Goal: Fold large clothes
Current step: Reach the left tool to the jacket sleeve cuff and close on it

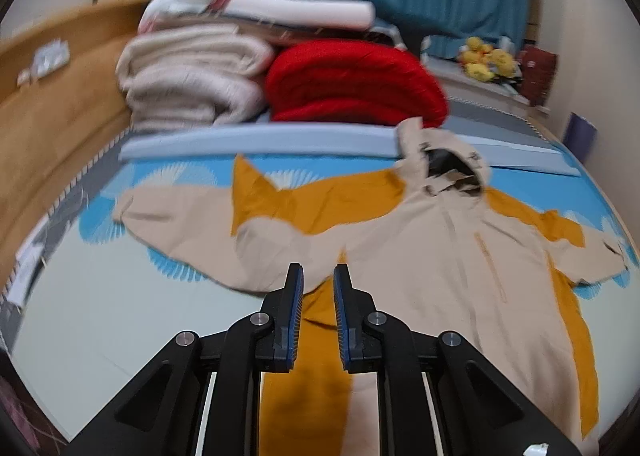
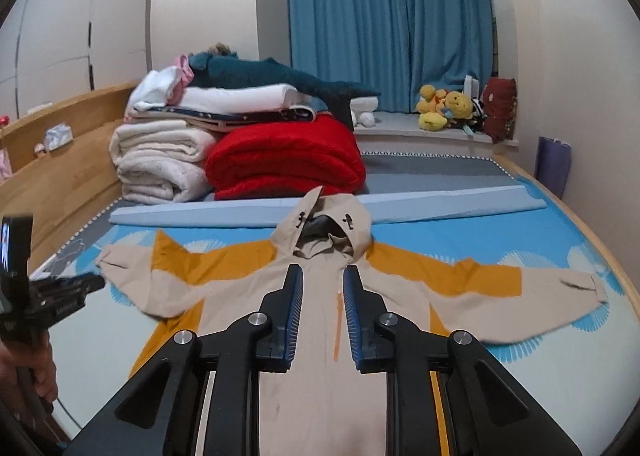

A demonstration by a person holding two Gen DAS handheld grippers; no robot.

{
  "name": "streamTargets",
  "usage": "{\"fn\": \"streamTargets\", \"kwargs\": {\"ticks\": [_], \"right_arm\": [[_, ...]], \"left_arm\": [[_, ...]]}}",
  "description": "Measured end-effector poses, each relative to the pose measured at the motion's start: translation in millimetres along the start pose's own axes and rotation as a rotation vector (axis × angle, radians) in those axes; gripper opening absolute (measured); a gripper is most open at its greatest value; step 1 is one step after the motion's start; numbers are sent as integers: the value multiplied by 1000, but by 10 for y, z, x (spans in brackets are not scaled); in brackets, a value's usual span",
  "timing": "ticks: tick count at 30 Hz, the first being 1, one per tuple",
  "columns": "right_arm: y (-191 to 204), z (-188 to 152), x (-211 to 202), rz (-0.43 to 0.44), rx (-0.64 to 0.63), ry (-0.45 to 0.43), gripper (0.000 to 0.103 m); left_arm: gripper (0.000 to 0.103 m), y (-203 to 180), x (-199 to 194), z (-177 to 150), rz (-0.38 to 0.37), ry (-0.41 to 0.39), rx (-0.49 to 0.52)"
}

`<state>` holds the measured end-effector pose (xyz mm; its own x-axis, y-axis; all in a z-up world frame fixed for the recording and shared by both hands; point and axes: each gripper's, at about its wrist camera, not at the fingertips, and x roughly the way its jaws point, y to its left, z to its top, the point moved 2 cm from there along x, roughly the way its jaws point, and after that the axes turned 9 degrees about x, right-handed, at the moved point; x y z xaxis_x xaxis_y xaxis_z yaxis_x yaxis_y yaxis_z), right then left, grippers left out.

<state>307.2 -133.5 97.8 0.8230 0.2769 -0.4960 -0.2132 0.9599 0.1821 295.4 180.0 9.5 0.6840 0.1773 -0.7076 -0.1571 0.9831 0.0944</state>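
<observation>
Hooded jacket (image 2: pixel 320 336), beige with mustard panels, lies flat and face up on the bed (image 2: pixel 460 240), sleeves spread to both sides, hood toward the stacked blankets (image 2: pixel 240 151). We hold the right gripper (image 2: pixel 323 276) released and empty above the jacket's chest, and the left gripper (image 1: pixel 318 274) likewise parted, gripping nothing, over the jacket's side beneath one sleeve. We judge folding not yet begun: no sleeve is turned in, and every fold remains to be made.

One jacket (image 2: pixel 320 336); two grippers (image 2: pixel 322 276)
</observation>
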Motion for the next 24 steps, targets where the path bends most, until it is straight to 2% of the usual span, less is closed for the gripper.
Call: {"fn": "streamTargets", "kwargs": {"ticks": [2,4,5,8,11,12,13,15,16,19,21,22,23,24], "right_arm": [[-16,13,287,10,9,52,36],[-95,-29,469,21,41,64,49],[-128,-74,534,19,50,72,50],[-212,-114,828,38,110,160,50],[-203,-110,917,32,78,155,50],[-195,-114,945,23,45,145,46],[-191,-120,967,27,23,138,33],[-180,-127,993,22,-5,129,16],[-187,-138,1031,19,-17,130,15],[-201,-153,1101,16,-30,145,15],[-212,-163,1134,25,-25,162,17],[-224,-177,1184,31,-22,186,21],[-228,-200,1224,32,-26,208,26],[-223,-216,1265,31,-32,221,39]], "left_arm": [[13,184,238,-89,-21,42,-50],[13,389,453,-157,-18,77,-112],[13,490,569,-179,3,92,-127],[13,758,880,-228,42,119,-164],[13,1033,1145,-251,79,122,-200],[13,1144,1224,-247,91,116,-216],[13,1248,1298,-260,108,113,-233],[13,1517,1485,-306,144,123,-281],[13,1638,1555,-328,155,127,-304],[14,2035,1766,-393,189,132,-393],[22,2287,1894,-436,196,136,-456],[26,2413,1952,-457,198,134,-484],[33,2507,1999,-471,196,131,-502],[39,2640,2058,-486,191,127,-520]]}}
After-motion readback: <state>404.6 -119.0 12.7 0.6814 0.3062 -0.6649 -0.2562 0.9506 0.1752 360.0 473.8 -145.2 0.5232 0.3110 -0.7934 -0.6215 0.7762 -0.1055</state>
